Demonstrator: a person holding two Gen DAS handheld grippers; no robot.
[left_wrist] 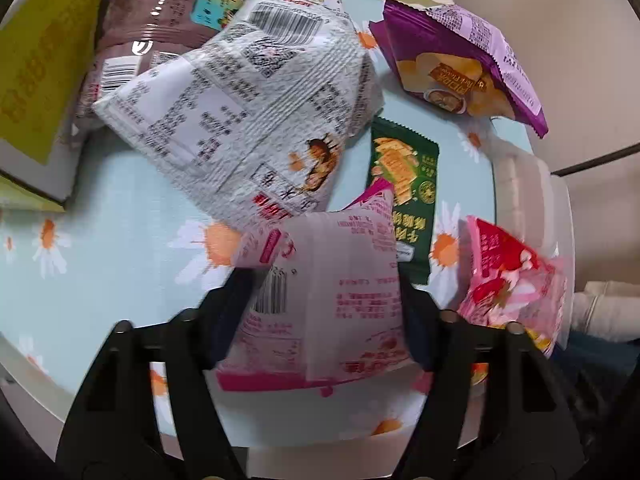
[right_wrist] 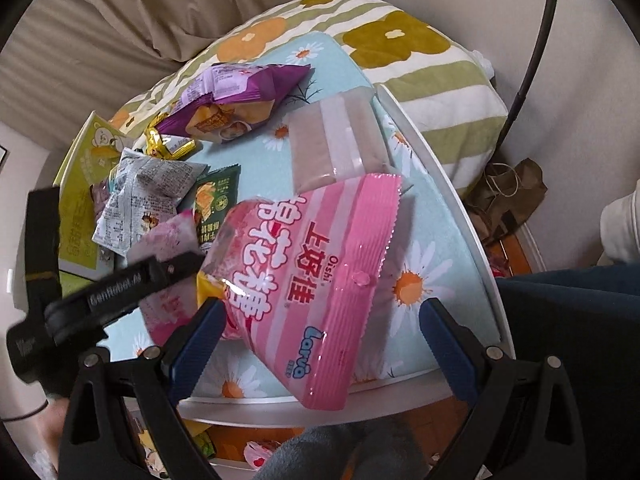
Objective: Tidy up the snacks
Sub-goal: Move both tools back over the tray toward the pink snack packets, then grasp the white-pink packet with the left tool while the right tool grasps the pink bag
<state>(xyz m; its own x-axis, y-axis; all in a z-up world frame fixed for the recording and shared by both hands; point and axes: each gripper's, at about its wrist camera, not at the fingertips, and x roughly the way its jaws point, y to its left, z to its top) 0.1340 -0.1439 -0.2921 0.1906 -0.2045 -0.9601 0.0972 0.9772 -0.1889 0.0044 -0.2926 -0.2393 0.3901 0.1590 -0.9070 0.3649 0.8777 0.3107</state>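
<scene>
Black tool (right_wrist: 320,328) frames, blue finger pads (right_wrist: 200,332), silver screws, dark trousers.

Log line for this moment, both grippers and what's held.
left gripper: shut on pale pink packet | right gripper: open around pink Oishi bag | green packet: on table

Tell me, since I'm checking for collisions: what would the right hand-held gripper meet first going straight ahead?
The right hand-held gripper, open, would likely meet the pink striped marshmallow bag lying between its fingers, though depth is unclear.

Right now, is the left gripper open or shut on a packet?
Shut on the pink-and-white packet: the left gripper has its jaws pressing both sides of it, above the table.
</scene>
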